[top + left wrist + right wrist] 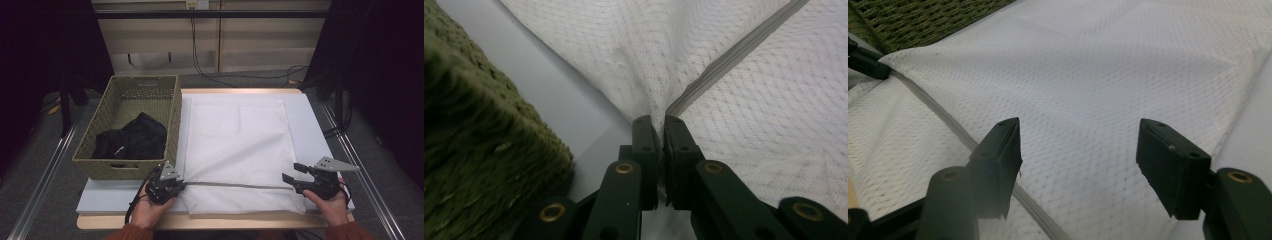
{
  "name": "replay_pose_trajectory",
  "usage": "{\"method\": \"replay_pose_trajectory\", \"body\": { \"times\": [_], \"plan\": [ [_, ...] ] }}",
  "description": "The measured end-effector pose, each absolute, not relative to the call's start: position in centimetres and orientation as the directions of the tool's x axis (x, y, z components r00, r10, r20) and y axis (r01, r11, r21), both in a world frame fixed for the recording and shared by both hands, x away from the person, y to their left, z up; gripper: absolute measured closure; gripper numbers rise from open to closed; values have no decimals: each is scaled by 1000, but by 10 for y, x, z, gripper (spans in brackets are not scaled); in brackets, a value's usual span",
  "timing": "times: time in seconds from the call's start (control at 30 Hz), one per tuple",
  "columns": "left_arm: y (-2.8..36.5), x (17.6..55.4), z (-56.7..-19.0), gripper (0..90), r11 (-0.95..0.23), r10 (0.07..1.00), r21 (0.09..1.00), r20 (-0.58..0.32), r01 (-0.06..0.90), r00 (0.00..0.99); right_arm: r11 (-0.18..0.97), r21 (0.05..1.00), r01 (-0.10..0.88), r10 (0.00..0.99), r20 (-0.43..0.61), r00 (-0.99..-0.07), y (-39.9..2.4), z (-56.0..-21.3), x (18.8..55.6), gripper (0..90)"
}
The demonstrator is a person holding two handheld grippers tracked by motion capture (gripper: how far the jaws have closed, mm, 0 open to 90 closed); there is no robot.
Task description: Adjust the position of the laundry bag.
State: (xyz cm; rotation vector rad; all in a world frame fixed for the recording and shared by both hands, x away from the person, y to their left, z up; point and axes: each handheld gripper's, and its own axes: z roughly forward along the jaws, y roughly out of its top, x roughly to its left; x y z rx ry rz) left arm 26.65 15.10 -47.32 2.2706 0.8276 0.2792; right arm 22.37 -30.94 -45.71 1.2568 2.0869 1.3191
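High view: looking down on a table [95, 197] with a white mesh bag [239, 145] lying flat across the middle, a grey zipper [235, 185] running across its near end from left to right. Sitting to the left of the bag, just beside its left edge, a green woven basket [127, 167] holding a crumpled black garment [131, 137].

Gripping at the near left corner of the bag, the left gripper [181, 184], held in the left hand [147, 210] and pointing right toward the zipper's left end. Hovering at the near right edge of the bag, the right gripper [291, 173], held in the right hand [332, 205] and pointing left toward the zipper's right end.

Left gripper view: showing the left gripper [657, 122] with jaws pressed nearly together, pinching a fold of the white mesh bag [744, 125] right where the zipper [729, 55] ends. Pulling the mesh up into a small peak at the pinch. Standing close on the left, blurred, the basket [469, 145].

Right gripper view: showing the right gripper [1078, 135] with jaws standing wide apart, nothing between them, only the mesh bag [1088, 75] lying beneath. Passing under the left jaw, the zipper [943, 117], running off toward the far left gripper [870, 67] and the basket [923, 17] behind it.
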Motion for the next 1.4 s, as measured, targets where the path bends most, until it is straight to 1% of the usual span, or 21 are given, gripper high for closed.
{"method": "replay_pose_trajectory", "body": {
  "times": [0.07,0.23,0.3,0.4,0.47,0.5,0.57,0.7,0.73,0.83,0.9,0.97,1.0,1.2,1.27,1.33,1.4],
  "plan": [
    [155,266,-473,856,-553,635,670,-47,496,771,160,856,492,833,149,-532,-310,-457,225,354],
    [156,264,-472,856,-569,639,662,-18,488,769,172,850,499,834,144,-533,-307,-459,228,384],
    [157,263,-472,856,-564,642,664,-20,490,766,182,850,494,826,141,-546,-305,-459,228,447],
    [159,264,-472,856,-564,643,661,-25,495,766,194,839,509,833,133,-538,-303,-461,230,504],
    [159,263,-472,856,-574,636,662,-9,481,772,204,840,503,826,128,-549,-302,-462,231,529],
    [159,261,-472,855,-565,644,664,-16,490,765,200,839,507,833,127,-538,-302,-462,232,533],
    [162,262,-472,855,-568,637,662,-22,489,770,195,837,512,832,135,-537,-303,-462,233,591],
    [168,260,-472,854,-550,651,663,-43,509,758,199,833,516,837,130,-531,-304,-462,233,640],
    [169,259,-471,854,-559,649,660,-30,502,761,197,834,515,836,131,-533,-304,-462,232,639],
    [170,260,-472,853,-538,655,666,-53,516,753,207,834,512,833,124,-539,-303,-462,232,635],
    [170,257,-471,851,-546,658,661,-41,514,752,203,834,512,834,126,-537,-302,-462,231,626],
    [172,257,-471,850,-547,649,661,-53,514,759,203,836,510,835,125,-536,-302,-462,231,614],
    [171,257,-472,850,-533,660,661,-65,528,749,200,834,514,837,127,-533,-303,-462,231,613],
    [172,258,-471,846,-547,643,657,-67,519,763,200,837,510,834,129,-537,-304,-462,230,602],
    [172,257,-472,845,-530,650,662,-83,530,755,190,837,513,838,134,-529,-304,-461,231,597],
    [172,258,-472,844,-544,640,659,-73,519,765,188,838,513,842,131,-523,-305,-461,231,584],
    [171,258,-472,830,-538,652,663,-65,521,755,184,838,514,846,132,-517,-306,-461,231,579]
  ]
}}
